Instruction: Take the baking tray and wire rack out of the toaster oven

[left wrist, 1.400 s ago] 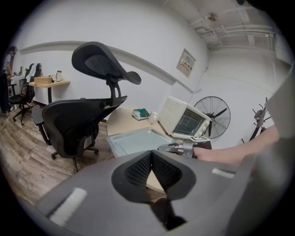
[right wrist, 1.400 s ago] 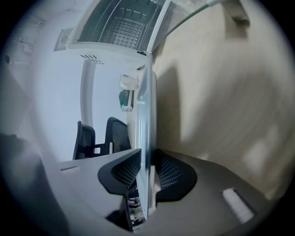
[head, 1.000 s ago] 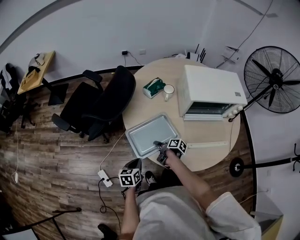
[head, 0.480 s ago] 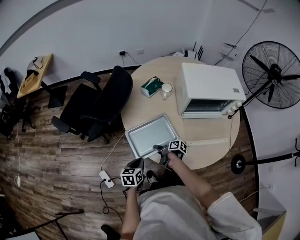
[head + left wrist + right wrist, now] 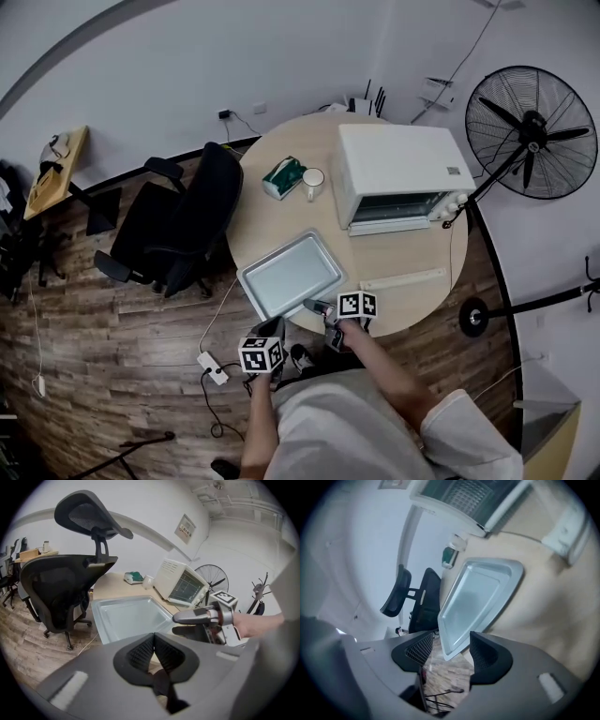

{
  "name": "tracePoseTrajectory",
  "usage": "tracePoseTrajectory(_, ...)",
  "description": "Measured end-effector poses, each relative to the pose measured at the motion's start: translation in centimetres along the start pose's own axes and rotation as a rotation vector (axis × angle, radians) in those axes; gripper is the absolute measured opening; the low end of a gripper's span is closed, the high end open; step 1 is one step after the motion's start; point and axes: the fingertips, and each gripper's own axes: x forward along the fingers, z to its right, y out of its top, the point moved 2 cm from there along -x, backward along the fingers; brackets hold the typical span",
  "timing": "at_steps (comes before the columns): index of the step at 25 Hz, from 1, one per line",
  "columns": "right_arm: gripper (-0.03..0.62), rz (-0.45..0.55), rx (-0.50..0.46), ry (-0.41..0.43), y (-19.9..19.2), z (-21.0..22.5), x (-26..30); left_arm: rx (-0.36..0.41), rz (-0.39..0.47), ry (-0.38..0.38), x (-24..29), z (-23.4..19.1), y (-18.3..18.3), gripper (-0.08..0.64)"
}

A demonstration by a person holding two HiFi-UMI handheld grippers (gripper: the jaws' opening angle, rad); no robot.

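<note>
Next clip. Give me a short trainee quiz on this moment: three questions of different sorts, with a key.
1. True or false: the baking tray lies on the table, outside the toaster oven.
2. The right tongs are: A) shut on the baking tray; B) open; C) out of view.
3. Fill in: the left tongs are ___ and hold nothing.
Key: 1 true; 2 B; 3 shut.

No readable text, wall sign [image 5: 186,527] illegible
</note>
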Motion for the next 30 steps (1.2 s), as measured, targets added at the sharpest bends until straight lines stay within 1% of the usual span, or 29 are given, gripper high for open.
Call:
tracePoseTrajectory(2, 0.222, 0.029, -0.179, -0.034, 0.8, -0.9, -1.2, 0.007, -0.003, -0.009, 0.3, 0.3, 0.4, 0.057)
tracePoseTrajectory(4, 0.222, 0.073, -0.323, -0.065, 1.9, -1.5, -2.4, 0.019, 0.002, -0.018, 0.5, 0.7, 0.9, 0.057)
tracePoseTrajectory(7, 0.221, 0.158, -0.485, -0.088, 4.3, -2.4, -4.3, 0.040, 0.011, -0.029, 0.8, 1.3, 1.7, 0.057)
tracePoseTrajectory(10, 0.221, 0.238, -0.671, -0.118, 6.5, -3.4, -6.2, 0.062, 0.004, -0.041, 1.0, 1.7, 1.8, 0.057)
tracePoseTrajectory(11, 0.221, 0.258, -0.712, -0.124, 7.0, -3.6, -6.7, 0.065, -0.002, -0.045, 1.0, 1.7, 1.7, 0.057)
tracePoseTrajectory(12, 0.221, 0.277, -0.725, -0.122, 7.6, -3.6, -7.2, 0.065, -0.006, -0.047, 1.0, 1.7, 1.5, 0.057)
tracePoseTrajectory(14, 0.221, 0.325, -0.688, -0.112, 8.9, -3.6, -8.3, 0.052, -0.007, -0.047, 1.0, 1.6, 1.3, 0.057)
tracePoseTrajectory(16, 0.221, 0.378, -0.654, -0.124, 10.7, -3.6, -9.4, 0.028, -0.003, -0.049, 1.2, 1.6, 1.3, 0.057)
tracePoseTrajectory(18, 0.221, 0.437, -0.608, -0.127, 12.8, -3.4, -10.6, 0.008, -0.001, -0.067, 1.8, 2.3, 1.1, 0.057)
tracePoseTrajectory(19, 0.221, 0.478, -0.559, -0.116, 14.1, -3.2, -11.3, 0.008, -0.008, -0.080, 2.3, 2.9, 0.9, 0.057)
tracePoseTrajectory(22, 0.220, 0.628, -0.334, -0.044, 18.4, -1.9, -14.2, 0.048, -0.036, -0.119, 3.9, 5.2, 1.2, 0.057)
tracePoseTrajectory(23, 0.220, 0.666, -0.275, -0.026, 19.5, -1.3, -15.3, 0.059, -0.038, -0.130, 4.3, 6.1, 1.5, 0.057)
tracePoseTrajectory(24, 0.219, 0.693, -0.241, -0.023, 20.4, -0.6, -16.3, 0.064, -0.035, -0.138, 4.6, 7.0, 1.9, 0.057)
tracePoseTrajectory(27, 0.219, 0.743, -0.192, -0.032, 22.6, 1.3, -19.0, 0.062, -0.008, -0.158, 5.3, 9.5, 3.4, 0.057)
tracePoseTrajectory(30, 0.219, 0.800, -0.093, 0.028, 24.8, 2.7, -20.7, 0.068, 0.007, -0.174, 6.2, 11.6, 4.4, 0.057)
